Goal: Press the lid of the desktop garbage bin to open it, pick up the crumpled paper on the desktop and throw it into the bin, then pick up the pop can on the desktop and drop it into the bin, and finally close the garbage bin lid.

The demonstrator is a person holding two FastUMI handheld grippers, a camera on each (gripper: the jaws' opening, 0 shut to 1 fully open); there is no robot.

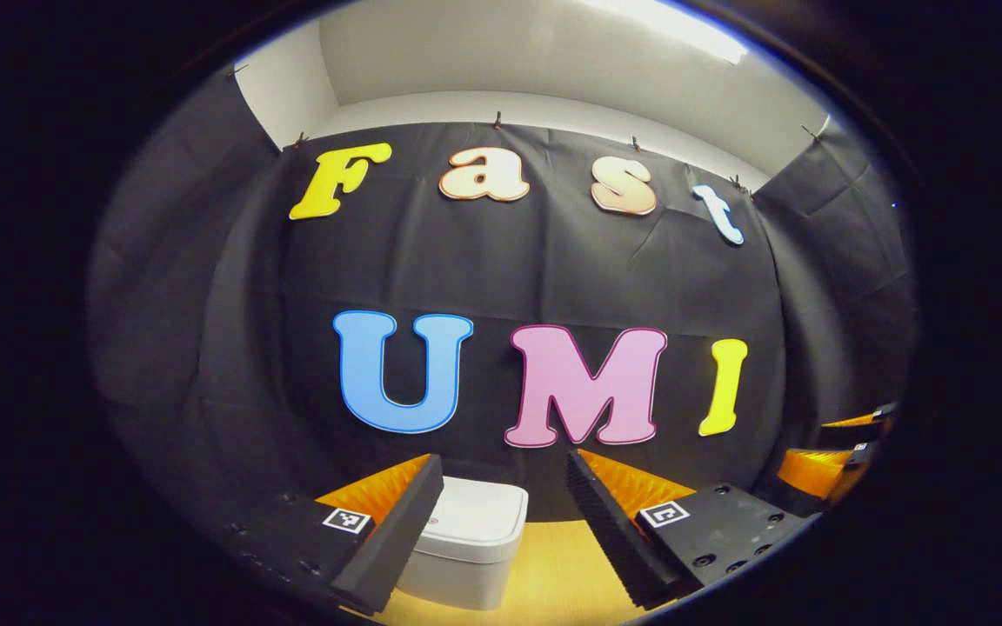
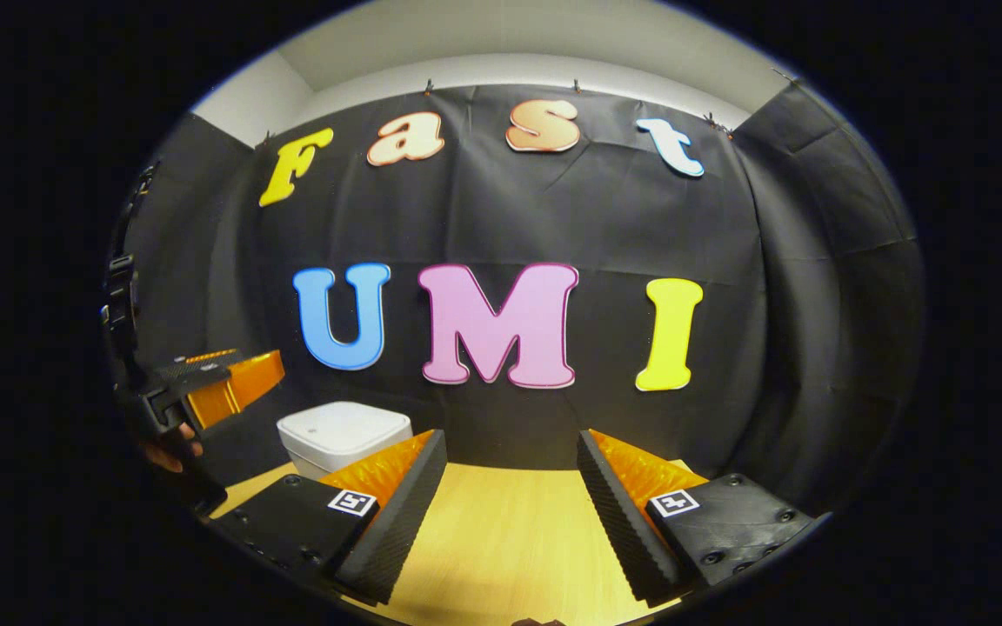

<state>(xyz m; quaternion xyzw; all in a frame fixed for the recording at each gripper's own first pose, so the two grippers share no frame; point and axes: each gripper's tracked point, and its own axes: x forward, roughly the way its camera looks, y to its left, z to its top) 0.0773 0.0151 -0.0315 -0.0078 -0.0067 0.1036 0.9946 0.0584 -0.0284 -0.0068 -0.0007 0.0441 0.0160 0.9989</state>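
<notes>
We hold both grippers above the counter [image 2: 501, 539], facing the booth wall. The left gripper [image 1: 505, 500] has its jaws spread wide and grips nothing. The right gripper [image 2: 510, 478] likewise stands with jaws wide apart and empty.

The desktop garbage bin [image 1: 466, 539] lies directly ahead of the left jaws and below them, offset toward the left finger, which overlaps its near left edge in the left gripper view. Its lid [image 1: 477, 513] is flat and closed, so we judge the first step, pressing the lid, as not yet done.

In the right gripper view the same bin sits beyond and outside the left finger, well off the centre line of those jaws, with the left gripper hovering near it farther left.

We judge the left gripper to be the nearer one for the press: a short forward and downward move should bring a fingertip onto the lid. The bin's long axis cannot be judged from these angles. We cannot locate the crumpled paper or pop can here.
</notes>
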